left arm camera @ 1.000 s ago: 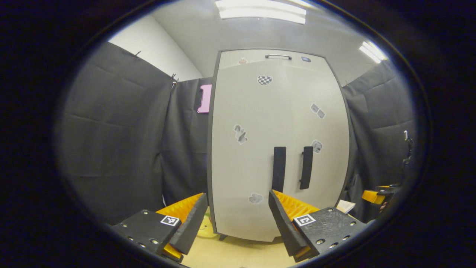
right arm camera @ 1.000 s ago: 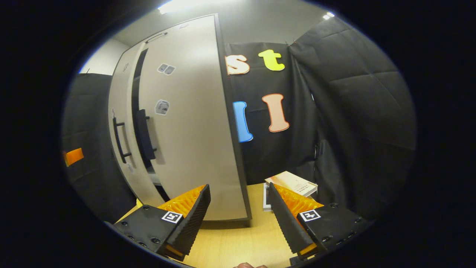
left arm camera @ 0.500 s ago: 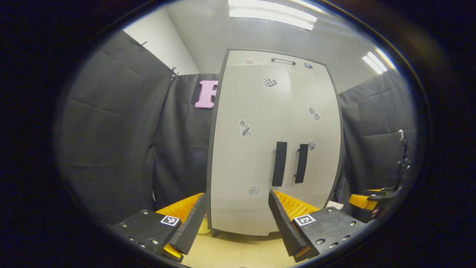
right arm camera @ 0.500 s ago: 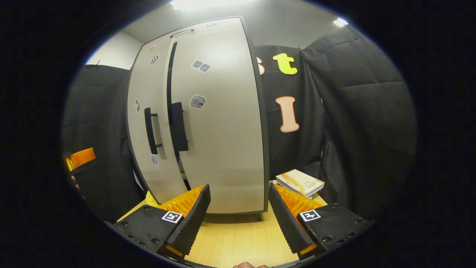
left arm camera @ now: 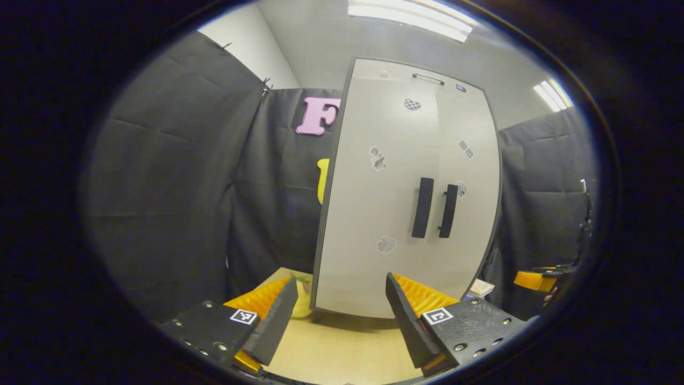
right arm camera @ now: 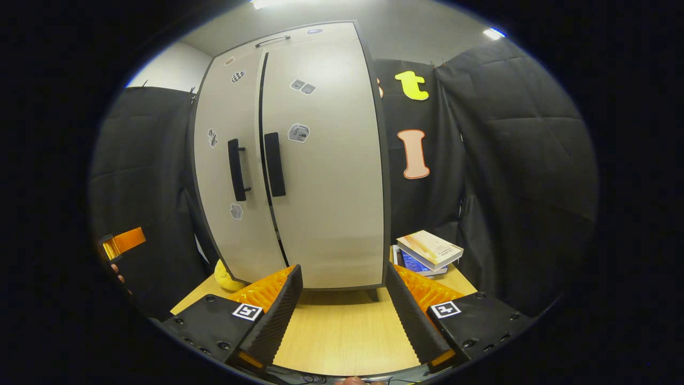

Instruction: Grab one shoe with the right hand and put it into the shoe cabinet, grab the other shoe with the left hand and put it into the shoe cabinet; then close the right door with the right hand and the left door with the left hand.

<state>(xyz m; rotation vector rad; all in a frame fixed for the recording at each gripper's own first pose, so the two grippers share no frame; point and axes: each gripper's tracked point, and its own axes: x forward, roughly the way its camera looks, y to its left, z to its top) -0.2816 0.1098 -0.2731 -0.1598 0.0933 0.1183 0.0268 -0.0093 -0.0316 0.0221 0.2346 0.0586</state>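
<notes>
I read the shoe cabinet as the largest item: it stands upright on the wooden tabletop, ahead of both tools. In the left gripper view the left door and right door look flush, their 2 dark handles side by side. In the right gripper view a thin dark seam runs between the doors, so I cannot confirm that the right door is fully seated. The shoes are presumably inside, behind the doors.

My left gripper has its jaws spread wide with nothing between them. My right gripper is likewise spread and empty. Both are held back from the cabinet, touching nothing.

Risks from here, in my judgement:
1. If the right door is ajar, it may swing back out because nothing presses on it.
2. A corrective push placed near the handles could snag a finger behind a bar and pull the door open.
3. A hard push could rock the cabinet on its small feet.

Smaller items: a stack of books lies just right of the cabinet, and a yellow object sits at its left foot. Black cloth walls enclose the booth under ceiling lights.
</notes>
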